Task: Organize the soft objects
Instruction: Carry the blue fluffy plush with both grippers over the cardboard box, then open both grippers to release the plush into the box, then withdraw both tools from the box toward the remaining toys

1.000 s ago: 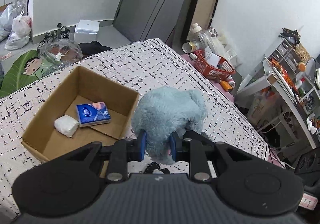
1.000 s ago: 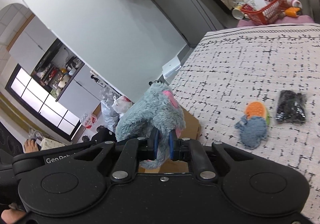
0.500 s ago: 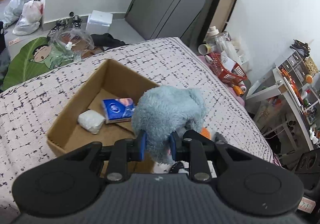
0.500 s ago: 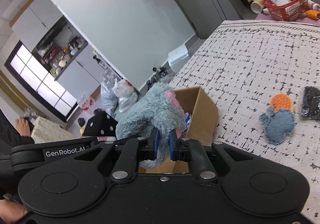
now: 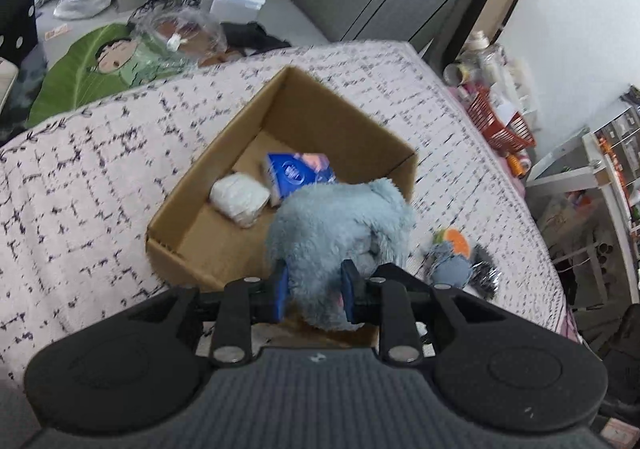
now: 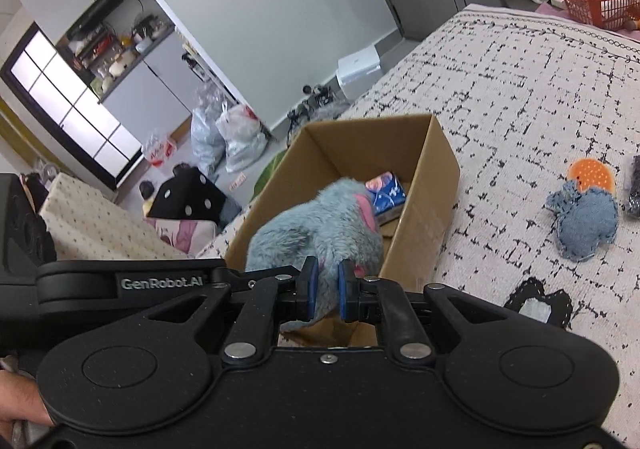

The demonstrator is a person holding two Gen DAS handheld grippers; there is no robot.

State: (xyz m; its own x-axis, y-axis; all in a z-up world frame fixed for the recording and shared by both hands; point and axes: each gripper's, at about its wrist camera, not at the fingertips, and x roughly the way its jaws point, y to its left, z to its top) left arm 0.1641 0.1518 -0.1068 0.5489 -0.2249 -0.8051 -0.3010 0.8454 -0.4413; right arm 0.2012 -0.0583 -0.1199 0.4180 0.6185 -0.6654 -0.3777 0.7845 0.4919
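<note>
Now, step in hand: both grippers carry the fluffy grey-blue plush toy with pink ear lining (image 5: 340,225) over the near corner of the open brown cardboard box (image 5: 340,117).
Left gripper (image 5: 314,291): jaws narrow, blue pads pinching plush fur; they have just eased open a touch, fur between them.
Right gripper (image 6: 325,291): clamped nearly fully on a fold of the same toy.
Doing it well: lower into the bare floor at about 7 o'clock of the box, clear of the white soft bundle (image 5: 240,199) and blue tissue pack (image 5: 298,175); release both together.
Waiting: small denim stuffed toy with orange patch (image 6: 586,215), at 3 o'clock of the box on the bedspread.
Writing: "GenRobot.AI" on the other gripper's body; tissue pack print unreadable.
</note>
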